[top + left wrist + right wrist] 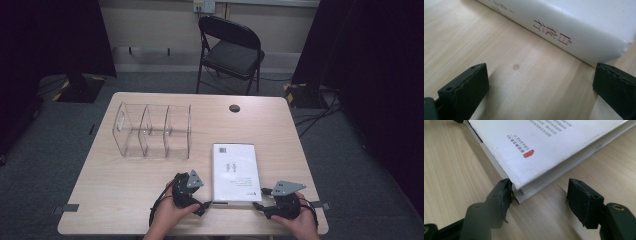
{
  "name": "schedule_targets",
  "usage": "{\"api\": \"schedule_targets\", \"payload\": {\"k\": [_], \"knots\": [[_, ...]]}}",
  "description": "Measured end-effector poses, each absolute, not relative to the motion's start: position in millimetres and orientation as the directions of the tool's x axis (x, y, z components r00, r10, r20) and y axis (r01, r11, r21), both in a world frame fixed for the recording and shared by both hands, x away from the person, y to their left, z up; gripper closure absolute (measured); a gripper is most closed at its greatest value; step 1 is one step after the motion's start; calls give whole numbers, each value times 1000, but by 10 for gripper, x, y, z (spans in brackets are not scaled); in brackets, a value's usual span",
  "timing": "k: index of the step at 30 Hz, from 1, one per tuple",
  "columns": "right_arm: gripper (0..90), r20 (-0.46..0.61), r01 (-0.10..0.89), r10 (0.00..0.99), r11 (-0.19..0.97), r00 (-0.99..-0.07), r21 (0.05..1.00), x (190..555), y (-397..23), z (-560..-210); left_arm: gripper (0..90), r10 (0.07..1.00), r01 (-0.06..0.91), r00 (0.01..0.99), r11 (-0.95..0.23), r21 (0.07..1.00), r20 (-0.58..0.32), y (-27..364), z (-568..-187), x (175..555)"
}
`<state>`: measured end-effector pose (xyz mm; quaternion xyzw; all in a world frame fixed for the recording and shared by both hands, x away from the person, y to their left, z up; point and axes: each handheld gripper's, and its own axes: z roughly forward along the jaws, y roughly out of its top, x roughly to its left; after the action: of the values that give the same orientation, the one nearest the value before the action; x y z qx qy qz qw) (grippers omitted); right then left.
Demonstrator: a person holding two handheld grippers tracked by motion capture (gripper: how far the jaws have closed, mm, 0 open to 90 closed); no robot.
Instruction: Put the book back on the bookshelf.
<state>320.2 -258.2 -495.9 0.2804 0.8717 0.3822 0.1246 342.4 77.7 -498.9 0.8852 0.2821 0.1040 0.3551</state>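
A white book [234, 172] lies flat on the table [130, 185], near the person's edge, and both grippers sit low at its near corners. The left gripper [204, 206] rests just left of the near left corner, held in the left hand [167, 215]; seen along its own jaws, they stand wide apart with bare wood between them, and the spine of the book [564, 35] (red characters printed on it) runs across just ahead of the tips, the right jaw close to the corner but not on it. The right gripper [258, 205] lies at the near right corner, in the right hand [300, 222]. In the right gripper view the corner of the book [524, 187] pokes in between the jaws: the left jaw touches the corner's edge, the right jaw stands clear of the page side, so the jaws are apart and clamp nothing. The cover there lifts slightly above the page block.

Beyond the left gripper, well away toward the far side, stands a clear rack [152, 131] with three compartments. Past the table, a black folding chair [231, 50] faces in.
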Motion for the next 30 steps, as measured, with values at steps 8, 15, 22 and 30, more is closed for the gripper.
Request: {"api": "schedule_targets", "payload": {"k": [8,15,22,30], "knots": [[438,-11,366,557,560,-830,743,3204,-2505,-4949,137,517,405,856,-655,638,-13,673,-4889,3360],[450,-35,357,563,570,-826,740,3176,-2448,-4938,161,486,384,874,-677,627,-11,521,-4872,3359],[480,-25,367,574,555,-819,746,3158,-2457,-4951,159,466,374,884,-668,643,-30,400,-4883,3369],[500,53,421,605,485,-795,766,3167,-2494,-4979,163,503,400,864,-674,620,-11,315,-4864,3401]]}}
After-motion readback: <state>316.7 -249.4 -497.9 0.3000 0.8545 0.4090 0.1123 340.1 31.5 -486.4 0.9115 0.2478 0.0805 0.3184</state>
